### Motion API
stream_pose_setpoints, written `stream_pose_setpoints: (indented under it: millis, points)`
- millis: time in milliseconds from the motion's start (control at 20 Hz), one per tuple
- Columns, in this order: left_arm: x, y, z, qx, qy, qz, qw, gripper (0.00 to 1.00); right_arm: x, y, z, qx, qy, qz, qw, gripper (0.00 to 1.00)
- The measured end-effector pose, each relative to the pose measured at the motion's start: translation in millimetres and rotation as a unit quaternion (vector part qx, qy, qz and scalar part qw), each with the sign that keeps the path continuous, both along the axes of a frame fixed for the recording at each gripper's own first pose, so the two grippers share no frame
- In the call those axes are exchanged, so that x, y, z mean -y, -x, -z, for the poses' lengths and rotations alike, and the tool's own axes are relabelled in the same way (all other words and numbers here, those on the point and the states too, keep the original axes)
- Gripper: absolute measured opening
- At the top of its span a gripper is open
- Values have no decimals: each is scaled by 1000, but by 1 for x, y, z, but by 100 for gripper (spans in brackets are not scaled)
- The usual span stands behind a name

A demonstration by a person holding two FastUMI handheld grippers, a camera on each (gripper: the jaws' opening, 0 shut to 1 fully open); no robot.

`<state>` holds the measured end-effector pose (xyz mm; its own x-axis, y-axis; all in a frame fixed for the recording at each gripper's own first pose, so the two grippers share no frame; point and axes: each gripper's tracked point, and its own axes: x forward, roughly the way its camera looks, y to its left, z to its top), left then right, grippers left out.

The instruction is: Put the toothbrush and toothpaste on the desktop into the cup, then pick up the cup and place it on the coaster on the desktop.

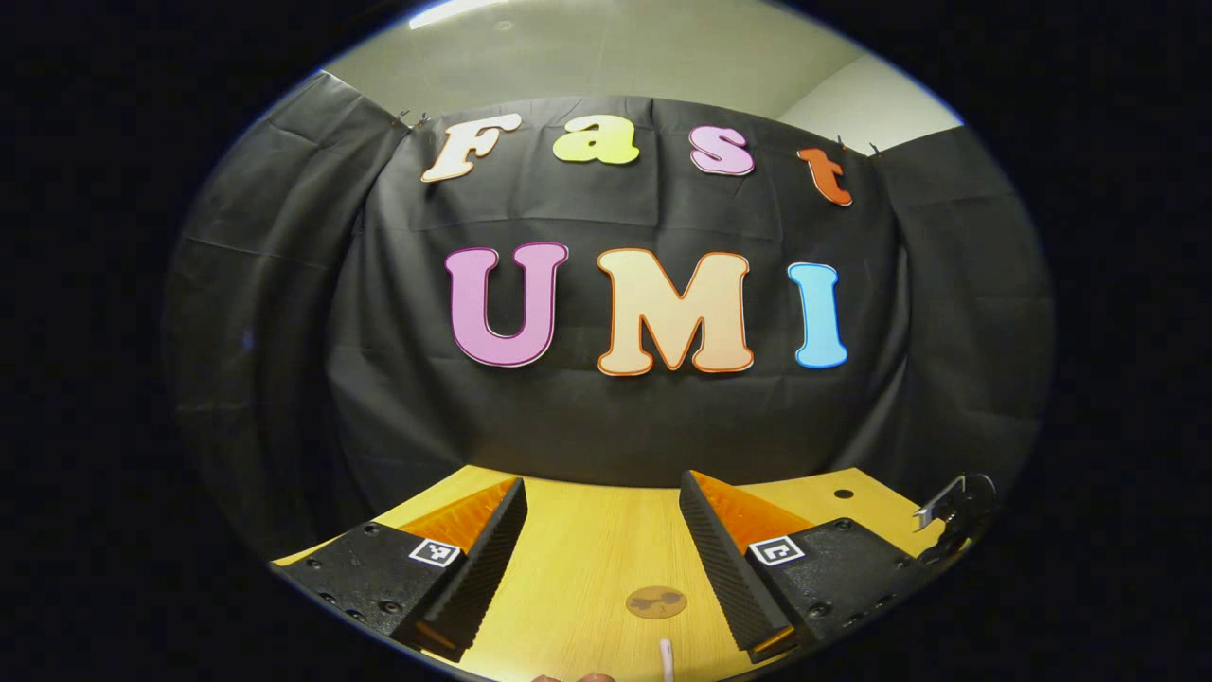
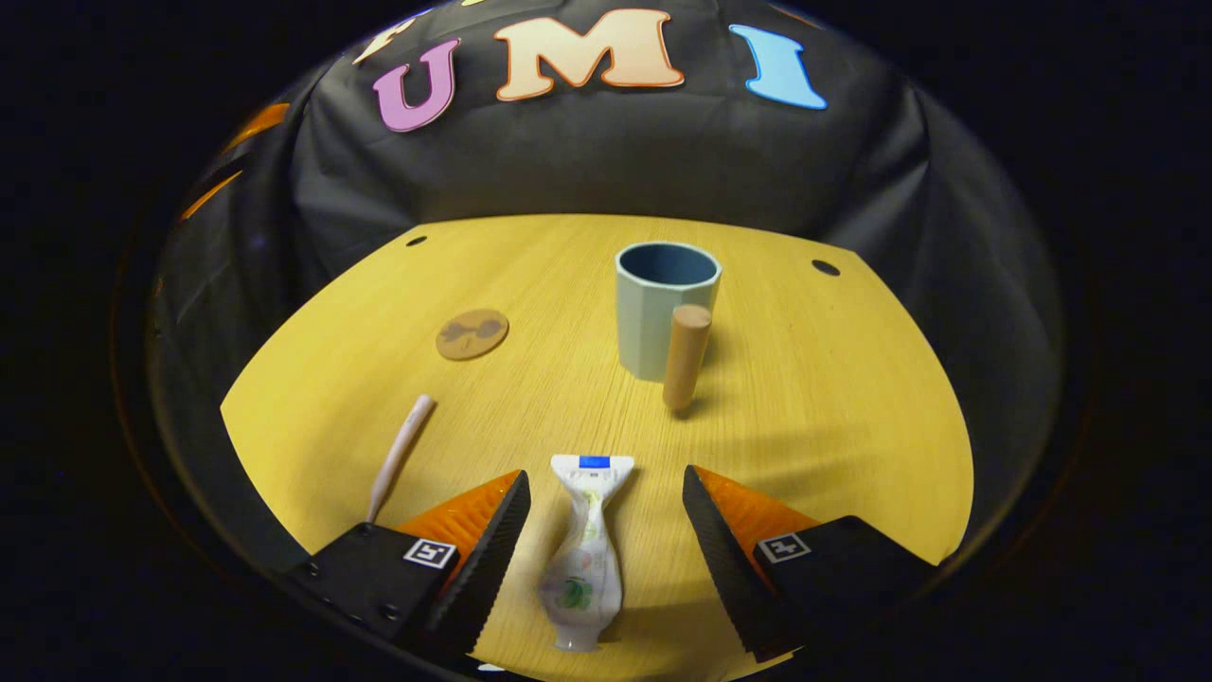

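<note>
In the right gripper view a white toothpaste tube [image 2: 581, 559] lies flat on the wooden desktop [image 2: 833, 398], between the spread fingers of my right gripper [image 2: 604, 487], which is open and not pressing it. A pale toothbrush [image 2: 400, 453] lies to its left. Farther back stands an upright pale blue-green cup [image 2: 653, 313] with a wooden handle [image 2: 686, 355]. The round brown coaster [image 2: 472, 333] lies at the back left. In the left gripper view my left gripper [image 1: 602, 489] is open over the desktop, the coaster [image 1: 655, 601] between its fingers and the toothbrush tip [image 1: 666, 658] below.
The black cloth wall closes the desk's far side and flanks. Small dark holes [image 2: 825, 267] mark the desktop's far corners. A dark object with a metal part [image 1: 956, 511] sits at the right edge of the left gripper view.
</note>
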<state>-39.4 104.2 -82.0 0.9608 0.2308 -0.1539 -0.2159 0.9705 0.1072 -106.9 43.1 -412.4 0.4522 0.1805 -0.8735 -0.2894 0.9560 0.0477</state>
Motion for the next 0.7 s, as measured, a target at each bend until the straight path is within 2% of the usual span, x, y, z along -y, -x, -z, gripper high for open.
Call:
stream_pose_setpoints:
  millis: [250,350,400,550,650,700]
  points:
    - [4,5,3,-7,3,8,1000,94,-4,4,21,-23,23,-24,999,99]
    - [6,5,6,-12,2,14,1000,94,-3,6,29,-38,30,-27,998,92]
    - [6,6,7,-16,-1,17,1000,94,-2,9,34,-49,33,-27,998,83]
    - [7,7,12,-25,-10,25,999,94,-2,12,39,-66,22,-21,997,69]
    - [12,5,21,-37,-4,36,999,94,-2,15,38,-79,18,-25,996,35]
    - [13,4,28,-46,1,39,998,94,-1,16,38,-91,17,-21,996,21]
